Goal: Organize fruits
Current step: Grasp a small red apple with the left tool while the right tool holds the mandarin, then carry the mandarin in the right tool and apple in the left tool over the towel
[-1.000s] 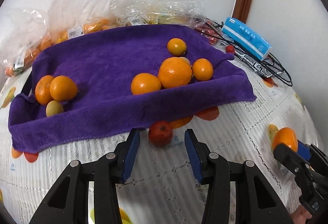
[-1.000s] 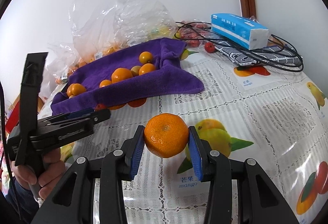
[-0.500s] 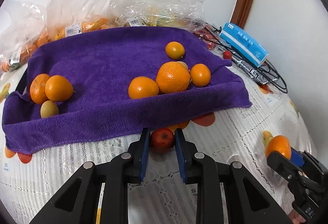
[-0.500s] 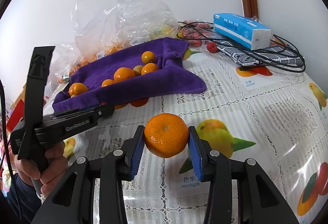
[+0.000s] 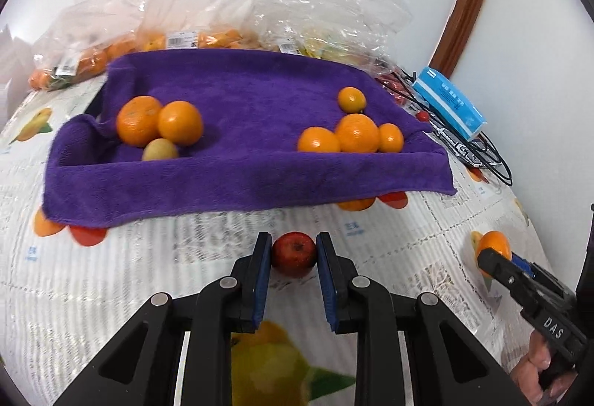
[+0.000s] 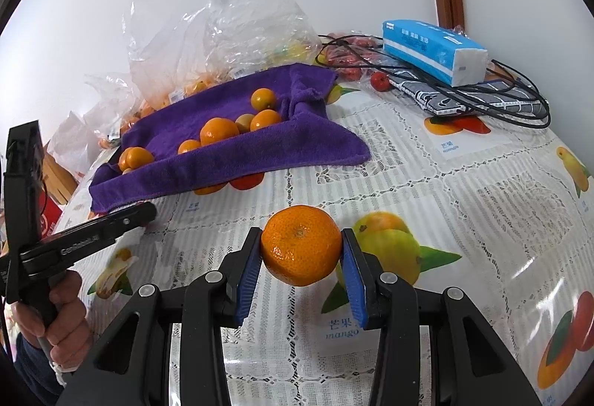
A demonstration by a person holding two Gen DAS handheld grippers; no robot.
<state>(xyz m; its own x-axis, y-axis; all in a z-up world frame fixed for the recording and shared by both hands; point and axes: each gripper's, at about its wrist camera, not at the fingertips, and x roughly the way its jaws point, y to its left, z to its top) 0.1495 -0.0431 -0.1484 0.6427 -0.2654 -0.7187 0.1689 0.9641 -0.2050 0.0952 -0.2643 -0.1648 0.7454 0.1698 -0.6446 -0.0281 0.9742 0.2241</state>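
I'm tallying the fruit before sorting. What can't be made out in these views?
- Bagged fruit, left wrist view: crinkled plastic blurs it; uncountable.
- Red fruits, right wrist view: black cables cross them.
- Tray under the purple towel: fully covered.
- Small red fruit: its sides are behind the left hand-held gripper pads.

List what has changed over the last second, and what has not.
The left gripper moved in on the small red fruit lying on the tablecloth in front of the purple towel, closed its open jaws on it and drew it back from the towel's edge. The right gripper stayed put, clamped on its orange. The fruit on the towel has not moved.
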